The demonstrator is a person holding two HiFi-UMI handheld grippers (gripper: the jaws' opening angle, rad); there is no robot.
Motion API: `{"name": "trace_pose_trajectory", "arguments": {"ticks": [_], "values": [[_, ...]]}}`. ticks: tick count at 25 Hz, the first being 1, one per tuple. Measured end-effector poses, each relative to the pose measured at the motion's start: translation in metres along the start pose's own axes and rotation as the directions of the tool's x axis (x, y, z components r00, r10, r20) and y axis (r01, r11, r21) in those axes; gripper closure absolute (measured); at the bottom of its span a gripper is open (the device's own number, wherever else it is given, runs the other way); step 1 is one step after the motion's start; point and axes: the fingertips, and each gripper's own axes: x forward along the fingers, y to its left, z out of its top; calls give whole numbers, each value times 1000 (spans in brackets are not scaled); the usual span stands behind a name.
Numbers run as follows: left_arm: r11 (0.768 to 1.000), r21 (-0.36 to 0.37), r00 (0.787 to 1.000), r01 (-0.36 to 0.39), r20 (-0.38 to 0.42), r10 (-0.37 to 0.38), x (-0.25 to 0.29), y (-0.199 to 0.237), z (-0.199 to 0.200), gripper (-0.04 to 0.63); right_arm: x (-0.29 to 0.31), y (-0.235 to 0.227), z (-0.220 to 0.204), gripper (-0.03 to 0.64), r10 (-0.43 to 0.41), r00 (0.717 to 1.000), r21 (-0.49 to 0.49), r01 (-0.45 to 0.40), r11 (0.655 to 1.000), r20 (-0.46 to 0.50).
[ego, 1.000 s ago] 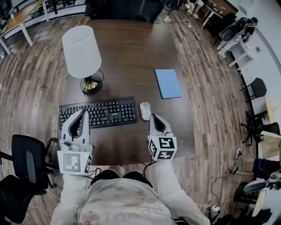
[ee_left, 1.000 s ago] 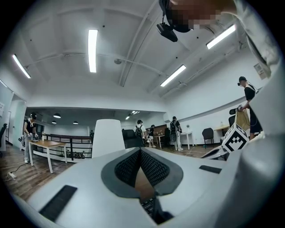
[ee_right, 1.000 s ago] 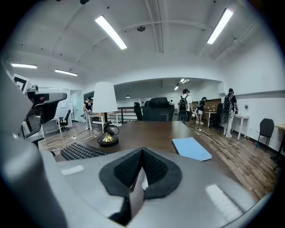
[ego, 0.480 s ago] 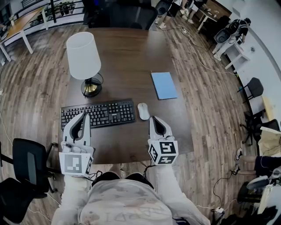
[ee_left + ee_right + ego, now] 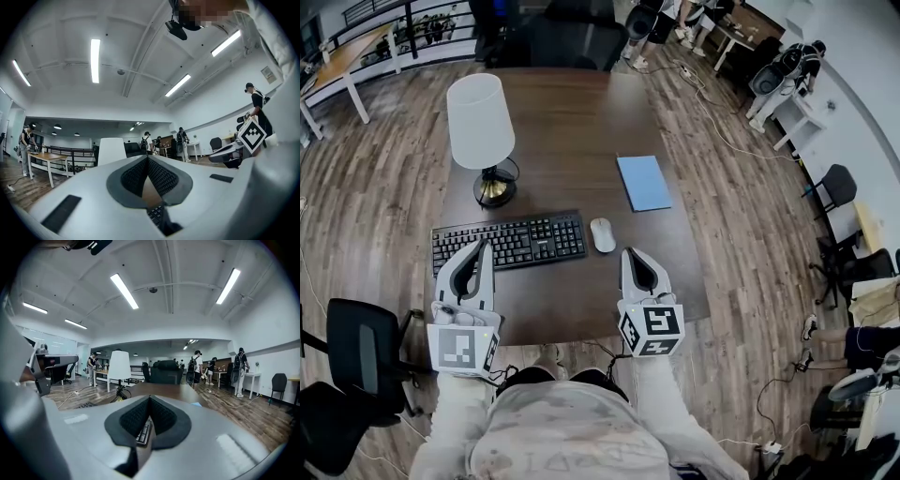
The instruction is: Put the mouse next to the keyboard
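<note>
The white mouse [image 5: 602, 234] lies on the dark wooden table [image 5: 581, 112], just right of the black keyboard [image 5: 508, 242] and apart from both grippers. My right gripper [image 5: 630, 252] hovers a little nearer than the mouse, shut with nothing in it. My left gripper [image 5: 477, 243] hangs over the keyboard's near edge, also shut and empty. In the right gripper view the pads meet at the tip of the right gripper [image 5: 150, 398], and keyboard [image 5: 142, 433] keys show below them. In the left gripper view the left gripper [image 5: 148, 157] is shut above keyboard [image 5: 157, 214] keys.
A white-shaded lamp [image 5: 482, 127] stands behind the keyboard's left half. A blue notebook [image 5: 643, 182] lies behind and right of the mouse. A black chair [image 5: 358, 354] sits at the table's near left. People stand far back in the room.
Both grippers have drawn back toward me and risen a little; the gap between the right gripper and the mouse has grown. The mouse stays beside the keyboard.
</note>
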Motion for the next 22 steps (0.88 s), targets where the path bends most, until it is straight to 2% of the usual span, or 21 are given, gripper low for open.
{"name": "trace_pose_trajectory", "arguments": {"ticks": [22], "values": [[1000,8,999,1,46,-1,-45,-13,19,591,-65,29,52,606,16,989,-66,-7,998,149]]}}
